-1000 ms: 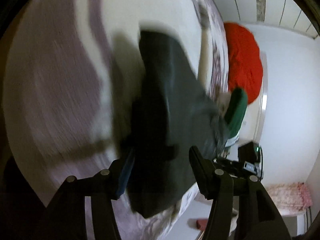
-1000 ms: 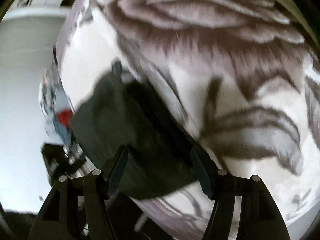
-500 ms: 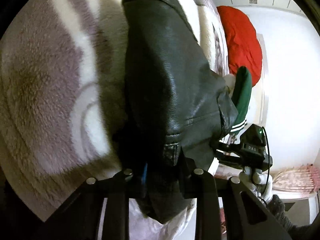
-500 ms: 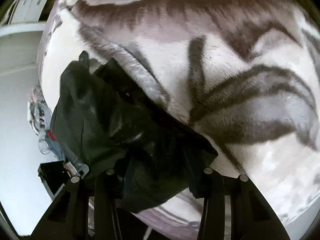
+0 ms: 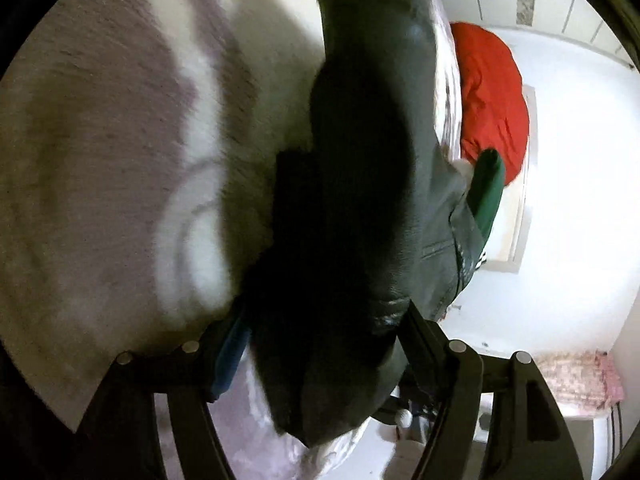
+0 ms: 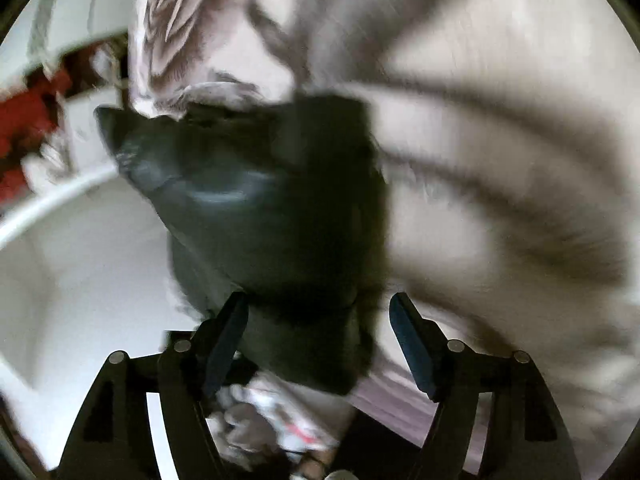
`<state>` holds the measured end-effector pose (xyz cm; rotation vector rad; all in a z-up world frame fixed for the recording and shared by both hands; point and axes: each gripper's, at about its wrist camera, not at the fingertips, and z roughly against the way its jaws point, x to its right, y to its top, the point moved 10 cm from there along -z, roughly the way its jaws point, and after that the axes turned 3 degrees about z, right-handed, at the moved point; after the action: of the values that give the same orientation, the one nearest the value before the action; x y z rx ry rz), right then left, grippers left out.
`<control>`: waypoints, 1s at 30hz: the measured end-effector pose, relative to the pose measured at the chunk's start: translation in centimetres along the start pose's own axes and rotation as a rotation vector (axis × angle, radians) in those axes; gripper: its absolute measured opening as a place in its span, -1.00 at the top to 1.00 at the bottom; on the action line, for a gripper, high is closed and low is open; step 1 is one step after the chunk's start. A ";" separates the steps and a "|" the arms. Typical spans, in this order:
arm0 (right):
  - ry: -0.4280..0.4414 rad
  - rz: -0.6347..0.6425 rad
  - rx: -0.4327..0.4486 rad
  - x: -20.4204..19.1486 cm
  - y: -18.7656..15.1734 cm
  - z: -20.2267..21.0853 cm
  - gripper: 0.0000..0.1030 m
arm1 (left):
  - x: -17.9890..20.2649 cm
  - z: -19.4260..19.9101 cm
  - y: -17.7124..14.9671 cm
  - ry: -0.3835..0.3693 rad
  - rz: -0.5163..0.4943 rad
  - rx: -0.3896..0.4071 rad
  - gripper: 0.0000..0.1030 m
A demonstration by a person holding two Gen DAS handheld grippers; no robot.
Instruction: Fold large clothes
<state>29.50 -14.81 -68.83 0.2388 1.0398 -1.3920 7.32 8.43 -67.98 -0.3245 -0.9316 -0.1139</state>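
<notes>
A black leather jacket (image 5: 360, 160) lies bunched on a fluffy white and mauve blanket (image 5: 100, 160), its near end hanging over the bed's edge. My left gripper (image 5: 324, 340) straddles that near end; its jaws are opening and the jacket fills the space between them. In the right wrist view, which is blurred, the same jacket (image 6: 260, 200) lies on the blanket (image 6: 500, 140). My right gripper (image 6: 320, 332) is also opening around it, and a gap shows beside the right finger (image 6: 408, 332).
A red cushion (image 5: 492, 92) and a green garment (image 5: 486, 188) lie beyond the jacket at the bed's right side. A pink patterned cloth (image 5: 576, 376) sits low at the right. White floor (image 6: 80, 280) and a red object (image 6: 24, 120) show left of the bed.
Half a second ago both grippers were pinched on the jacket; now both sets of jaws stand wide. The right view has swung and rolled, and the jacket sits nearer the bed's edge in it.
</notes>
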 end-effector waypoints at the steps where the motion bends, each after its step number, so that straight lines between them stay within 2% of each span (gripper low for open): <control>1: 0.098 -0.029 0.009 0.3 0.1 -1.0 -0.53 | 0.1 -0.5 0.1 -0.008 -0.002 -0.003 -0.34; 3: 0.249 -0.039 0.031 0.0 0.7 -2.3 -0.57 | 0.1 -0.9 0.4 -0.022 -0.006 -0.009 -0.40; 5: 0.295 -0.014 0.052 -0.4 1.4 -3.0 -0.62 | 0.3 -1.4 0.7 -0.028 -0.011 -0.012 -0.43; 8: 0.312 0.013 0.064 -1.3 2.4 -3.7 -0.65 | 0.9 -1.7 1.1 -0.024 -0.024 0.001 -0.44; 11: 0.303 0.021 0.064 -2.4 3.0 -4.8 -0.65 | 1.6 -1.5 1.2 -0.016 -0.051 0.053 -0.44; 12: 0.291 0.021 0.067 -2.8 3.2 -5.3 -0.66 | 1.9 -1.4 1.4 -0.007 -0.068 0.083 -0.39; 14: 0.268 0.019 0.077 -3.2 3.7 -5.6 -0.65 | 2.6 -1.1 1.8 0.000 -0.076 0.125 0.03; 16: 0.263 0.019 0.102 -3.6 4.1 -5.3 -0.40 | 4.2 -0.9 2.1 0.000 -0.108 0.145 0.22; 17: 0.264 0.025 0.117 -3.9 4.2 -4.8 -0.24 | 5.1 -0.7 1.8 -0.001 -0.131 0.149 0.31; 18: 0.262 0.033 0.127 -4.2 4.2 -4.3 -0.16 | 6.0 -0.7 1.8 0.002 -0.151 0.151 0.32; 21: 0.259 0.050 0.159 -5.8 4.2 -2.5 -0.04 | 8.6 -0.8 1.9 -0.012 -0.172 0.149 0.34; 25: 0.282 0.075 0.176 -8.7 4.4 0.3 0.00 | 12.0 -0.5 2.1 -0.041 -0.207 0.160 0.34; 27: 0.297 0.101 0.182 -10.3 4.7 2.2 0.00 | 14.8 -0.6 2.2 -0.067 -0.226 0.167 0.34; 30: 0.311 0.141 0.195 -12.9 5.6 6.7 0.00 | 18.5 -1.2 2.7 -0.096 -0.253 0.173 0.34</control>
<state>39.55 -9.34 -58.27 0.6774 1.1164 -1.3545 19.85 11.41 -54.40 -0.0506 -1.0678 -0.2499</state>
